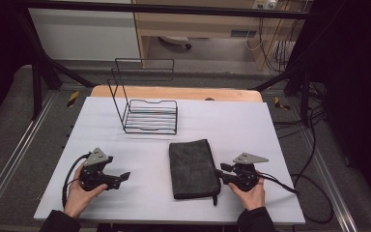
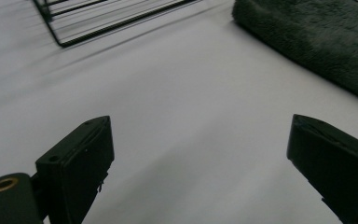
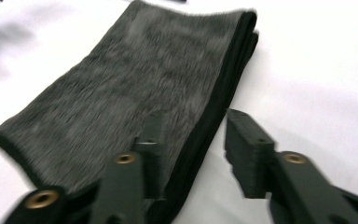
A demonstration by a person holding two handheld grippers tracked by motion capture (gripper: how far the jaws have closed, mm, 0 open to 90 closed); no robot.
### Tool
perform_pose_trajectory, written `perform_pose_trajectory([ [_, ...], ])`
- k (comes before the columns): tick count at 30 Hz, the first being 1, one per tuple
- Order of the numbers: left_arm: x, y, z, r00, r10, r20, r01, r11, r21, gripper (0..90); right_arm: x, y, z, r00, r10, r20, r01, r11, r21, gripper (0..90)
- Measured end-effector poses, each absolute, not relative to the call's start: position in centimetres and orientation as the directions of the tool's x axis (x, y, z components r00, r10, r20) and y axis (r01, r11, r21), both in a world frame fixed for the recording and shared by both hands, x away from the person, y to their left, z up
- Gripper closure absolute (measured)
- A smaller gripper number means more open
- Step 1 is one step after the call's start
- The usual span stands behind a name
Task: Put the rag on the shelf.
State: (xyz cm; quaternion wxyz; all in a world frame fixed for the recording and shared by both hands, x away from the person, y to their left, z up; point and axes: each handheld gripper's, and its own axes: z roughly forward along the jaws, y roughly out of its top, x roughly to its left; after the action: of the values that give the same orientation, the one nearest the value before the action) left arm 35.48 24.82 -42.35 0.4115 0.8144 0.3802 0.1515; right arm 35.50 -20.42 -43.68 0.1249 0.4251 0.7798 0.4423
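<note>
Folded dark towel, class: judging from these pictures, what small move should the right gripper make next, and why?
Probably close the right gripper on the folded dark towel. Its jaws stand open astride the towel's near edge, one over the pile and one beside the folds, not pressing. The left gripper is open, apart from it.

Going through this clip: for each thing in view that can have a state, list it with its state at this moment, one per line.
Dark towel: folded, lying flat on the table, its edge between the right gripper's jaws.
Wire rack: upright, empty, apart from the towel.
Left gripper: open, nothing between its jaws, over bare table.
Right gripper: open, jaws straddling the towel's folded edge, not pressing it.
Table: covered with a white sheet.
</note>
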Motion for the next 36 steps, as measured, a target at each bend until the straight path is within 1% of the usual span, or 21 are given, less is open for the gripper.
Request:
perform_pose_trajectory([
  [3, 35.3, 22.5, -42.1, 0.675, 0.734, -0.080, 0.505, -0.380, 0.775, 7.8, 36.7, -19.9, -43.8, -0.616, 0.770, 0.167, 0.545, 0.263, 0.796, 54.9],
  [7, 35.1, 19.1, -42.1, 0.690, 0.716, -0.105, 0.514, -0.383, 0.767, 10.2, 37.8, -19.3, -44.5, -0.615, 0.771, 0.167, 0.567, 0.285, 0.773, 54.9],
  [10, 34.9, 16.4, -42.3, 0.702, 0.705, -0.104, 0.515, -0.401, 0.758, 13.3, 37.5, -19.3, -44.8, -0.618, 0.771, 0.155, 0.569, 0.302, 0.765, 54.9],
  [14, 34.6, 13.5, -42.7, 0.713, 0.687, -0.140, 0.534, -0.403, 0.743, 18.6, 36.9, -19.4, -44.9, -0.624, 0.769, 0.137, 0.553, 0.312, 0.772, 53.2],
  [16, 34.4, 12.3, -42.9, 0.712, 0.684, -0.155, 0.544, -0.399, 0.738, 22.3, 36.8, -19.6, -45.1, -0.620, 0.770, 0.154, 0.560, 0.296, 0.774, 53.0],
  [18, 34.3, 11.5, -43.1, 0.710, 0.684, -0.165, 0.551, -0.395, 0.735, 25.0, 36.7, -19.8, -45.3, -0.614, 0.771, 0.168, 0.571, 0.287, 0.769, 53.9],
  [21, 34.1, 10.4, -43.6, 0.712, 0.681, -0.172, 0.562, -0.406, 0.721, 29.0, 36.8, -19.8, -45.6, -0.615, 0.767, 0.183, 0.577, 0.279, 0.768, 57.5],
  [23, 33.7, 9.8, -44.0, 0.720, 0.671, -0.176, 0.565, -0.420, 0.710, 34.4, 36.7, -19.7, -45.7, -0.611, 0.768, 0.193, 0.587, 0.276, 0.761, 58.9],
  [24, 33.5, 9.5, -44.2, 0.722, 0.669, -0.176, 0.568, -0.429, 0.702, 35.2, 36.7, -19.6, -45.7, -0.609, 0.769, 0.197, 0.591, 0.273, 0.759, 59.9],
  [28, 32.8, 8.9, -44.8, 0.707, 0.686, -0.169, 0.575, -0.418, 0.703, 42.6, 36.6, -19.5, -45.8, -0.606, 0.764, 0.221, 0.605, 0.262, 0.752, 66.2],
  [29, 32.7, 8.9, -44.8, 0.702, 0.691, -0.174, 0.581, -0.413, 0.702, 43.3, 36.6, -19.5, -45.8, -0.603, 0.766, 0.225, 0.609, 0.258, 0.750, 66.6],
  [36, 32.3, 8.5, -44.9, 0.667, 0.714, -0.211, 0.624, -0.382, 0.682, 56.2, 36.7, -19.4, -46.0, -0.597, 0.765, 0.240, 0.621, 0.252, 0.742, 69.1],
])
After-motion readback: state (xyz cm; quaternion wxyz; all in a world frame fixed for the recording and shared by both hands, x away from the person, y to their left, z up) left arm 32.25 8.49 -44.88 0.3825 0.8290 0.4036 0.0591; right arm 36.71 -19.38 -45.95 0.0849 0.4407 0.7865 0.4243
